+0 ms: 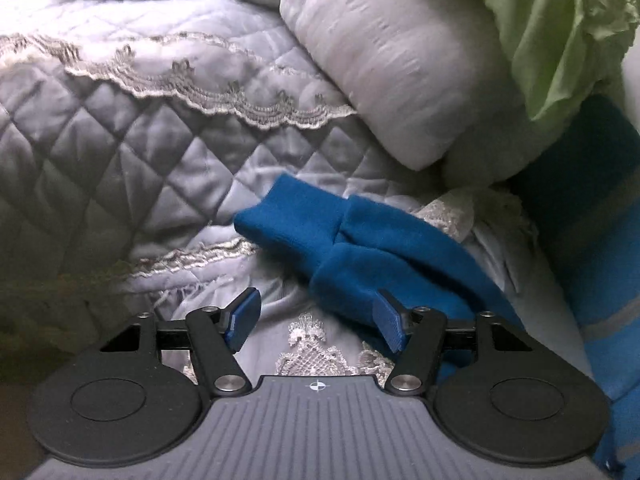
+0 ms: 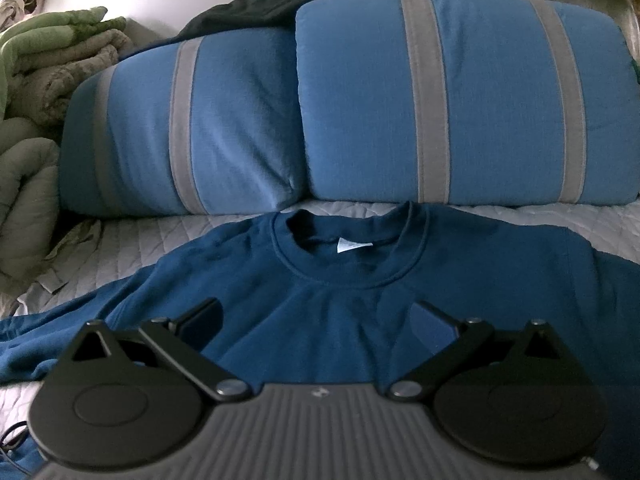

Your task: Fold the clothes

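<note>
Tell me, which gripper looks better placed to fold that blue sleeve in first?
Probably the left gripper: it is open right beside the sleeve. The right gripper, also open, hovers over the sweater's chest.

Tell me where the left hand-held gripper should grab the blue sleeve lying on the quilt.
Grip the sleeve at its ribbed cuff, probably the best spot: it is the free end, lying flat on the quilt. Come in from the near side with the left hand-held gripper, whose jaws are open, one finger over the cuff and one sliding under its edge.
</note>
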The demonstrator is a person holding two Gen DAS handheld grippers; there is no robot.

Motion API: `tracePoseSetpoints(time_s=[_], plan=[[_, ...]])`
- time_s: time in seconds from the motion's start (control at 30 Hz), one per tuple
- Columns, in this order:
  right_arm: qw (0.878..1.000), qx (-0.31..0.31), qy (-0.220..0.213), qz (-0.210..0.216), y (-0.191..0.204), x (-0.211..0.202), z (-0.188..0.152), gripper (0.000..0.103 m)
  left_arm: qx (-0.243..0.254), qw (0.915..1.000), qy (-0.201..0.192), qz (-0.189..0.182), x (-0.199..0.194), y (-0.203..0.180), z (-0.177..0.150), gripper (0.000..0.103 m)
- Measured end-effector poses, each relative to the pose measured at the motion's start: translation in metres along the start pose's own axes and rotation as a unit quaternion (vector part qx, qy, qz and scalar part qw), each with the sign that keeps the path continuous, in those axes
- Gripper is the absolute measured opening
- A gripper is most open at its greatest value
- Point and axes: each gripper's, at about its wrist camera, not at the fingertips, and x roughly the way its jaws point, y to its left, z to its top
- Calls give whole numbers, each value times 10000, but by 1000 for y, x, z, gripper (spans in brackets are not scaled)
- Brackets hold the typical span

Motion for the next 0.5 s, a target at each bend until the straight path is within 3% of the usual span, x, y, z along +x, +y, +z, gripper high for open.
tracePoseSetpoints(time_s=[0.07,0.17,0.23,0.43,0.5], plan=[[10000,8,7,0,0,1,0,103,13,10000,57,9,5,-1,-2,48],[10000,12,21,-6,0,1,0,103,66,9999,154,14,13,-5,-1,21],[10000,14,27,-11,0,1,0,103,294,9993,86,205,15,-15,4,15],[10000,29,44,-23,0,2,0,103,696,9952,-53,690,12,-38,5,17],[10000,39,44,-16,-1,2,0,103,602,9955,-13,732,9,-36,3,31]])
